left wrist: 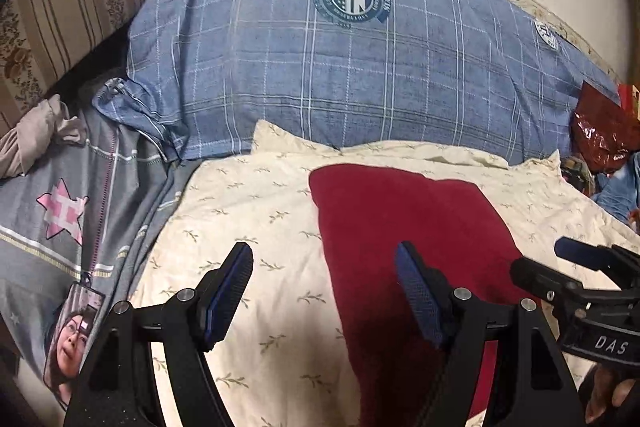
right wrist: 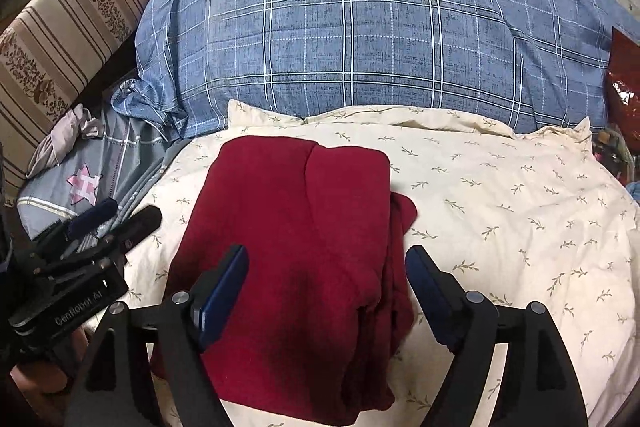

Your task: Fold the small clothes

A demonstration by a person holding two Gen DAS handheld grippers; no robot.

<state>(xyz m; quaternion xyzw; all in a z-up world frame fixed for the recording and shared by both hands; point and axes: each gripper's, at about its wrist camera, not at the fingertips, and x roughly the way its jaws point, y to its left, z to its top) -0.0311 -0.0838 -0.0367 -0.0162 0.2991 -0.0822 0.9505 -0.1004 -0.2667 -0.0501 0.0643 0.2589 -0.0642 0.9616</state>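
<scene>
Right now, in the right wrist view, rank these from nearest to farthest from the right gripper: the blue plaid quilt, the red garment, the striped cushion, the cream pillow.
1. red garment, directly under the right gripper
2. cream pillow, beneath the garment, spreading right
3. blue plaid quilt, behind the pillow
4. striped cushion, far left; close to the quilt's near corner, so these last two are nearly tied

In front of me lies a dark red garment (right wrist: 296, 239) of matt, soft knit cloth, faintly fuzzy. It rests on a cream cotton pillow (right wrist: 500, 195), smooth and printed with small sprigs. Behind is a blue checked quilt (right wrist: 380, 39) of matt woven fabric. My left tongs (left wrist: 324, 295) and right tongs (right wrist: 326, 291) are matt black plastic with textured blue pads (left wrist: 418, 295) and shiny metal screws. A glossy red foil bag (left wrist: 600, 135) sits at the right edge.
</scene>
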